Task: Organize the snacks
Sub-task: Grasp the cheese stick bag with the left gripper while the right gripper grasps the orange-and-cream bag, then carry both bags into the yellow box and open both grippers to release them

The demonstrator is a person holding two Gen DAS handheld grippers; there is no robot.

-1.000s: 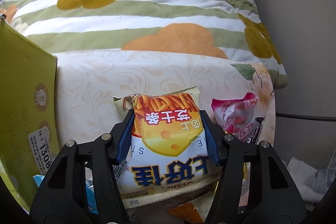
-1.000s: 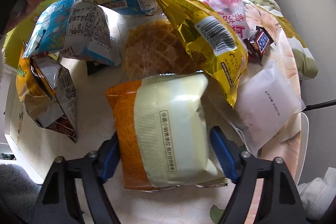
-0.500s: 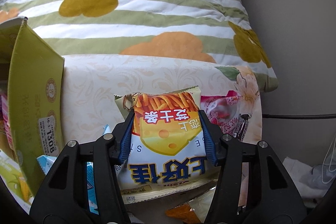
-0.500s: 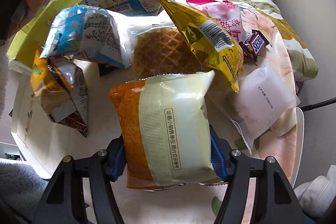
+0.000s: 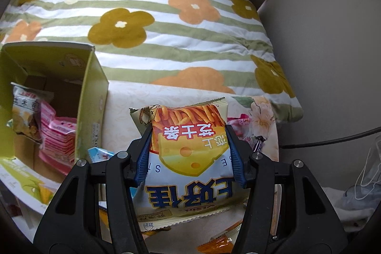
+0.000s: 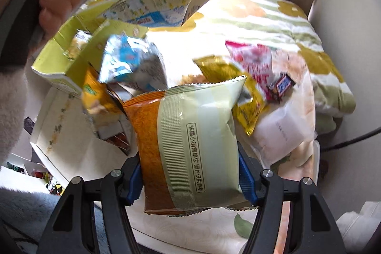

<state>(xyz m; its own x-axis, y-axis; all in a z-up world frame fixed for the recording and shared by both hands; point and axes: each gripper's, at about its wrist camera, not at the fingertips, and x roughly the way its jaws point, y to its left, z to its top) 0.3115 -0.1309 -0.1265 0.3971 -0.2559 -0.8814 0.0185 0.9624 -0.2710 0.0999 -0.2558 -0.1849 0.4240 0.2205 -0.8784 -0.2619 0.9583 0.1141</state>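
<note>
Crinkly foil everywhere here; the left gripper [image 5: 189, 154] has its blue pads squeezed in on both edges of a cheese-stick snack bag [image 5: 188, 158], printed with orange sticks and a wedge of yellow cheese, and the bag hangs clear of the table, front face to the camera; the right gripper [image 6: 189, 179] has just been drawing its jaws in, and they're now pressed onto the sides of an orange and pale green snack pouch [image 6: 190, 146], back seam up, also carried in the air.

So I'd say both tongs are mid-carry: picked, not yet dropped off.

The obvious target is the yellow-green cardboard box [image 5: 91, 97] off to the left of the cheese bag; it's open on top and already has a pink packet [image 5: 59, 142] and a corn snack bag [image 5: 26, 113] inside.

Below and around sits the rest of the pile on the cream floral tablecloth [image 5: 123, 106]: a blue and white bag [image 6: 133, 63], a gold bag [image 6: 247, 97], a small chocolate bar [image 6: 283, 85]; the right view is blurry, so no finer detail.

Next up, I reckon, is swinging the cheese bag over the box's open top and only then letting the jaws spread; the pouch follows; watch the box flap.
</note>
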